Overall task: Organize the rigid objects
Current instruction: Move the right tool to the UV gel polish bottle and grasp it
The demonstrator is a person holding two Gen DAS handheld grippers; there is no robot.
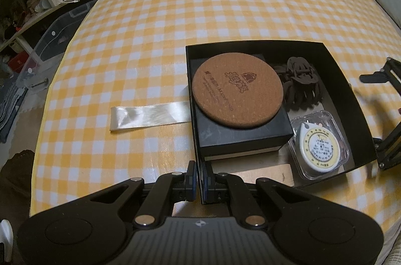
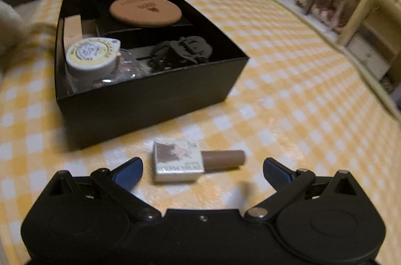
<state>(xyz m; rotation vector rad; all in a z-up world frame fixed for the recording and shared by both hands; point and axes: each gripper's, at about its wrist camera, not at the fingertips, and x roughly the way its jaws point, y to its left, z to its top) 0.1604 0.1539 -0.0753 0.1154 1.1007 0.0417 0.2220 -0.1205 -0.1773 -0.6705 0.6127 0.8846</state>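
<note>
At lower centre of the left wrist view, the left gripper [image 1: 199,178] is seen clamped together on the near wall of the black box [image 1: 356,99], one pad inside and one outside. Wide checked tablecloth [image 1: 150,26] lies open to the left and beyond the box, broken only by one white ribbon strip [image 1: 150,115] running left to right up to the box's left wall. Counted inside the box: one cork coaster [image 1: 237,89] on one small black case [image 1: 250,137], one brown hair claw [image 1: 302,83], one tape measure [image 1: 318,144] in a clear shell.

In the right wrist view, the right gripper [image 2: 203,171] is held with jaws wide apart, and one nail polish bottle [image 2: 193,161] lies flat between them, just clear of the box's outer wall, its long axis across the frame, brown cap pointing right.
</note>
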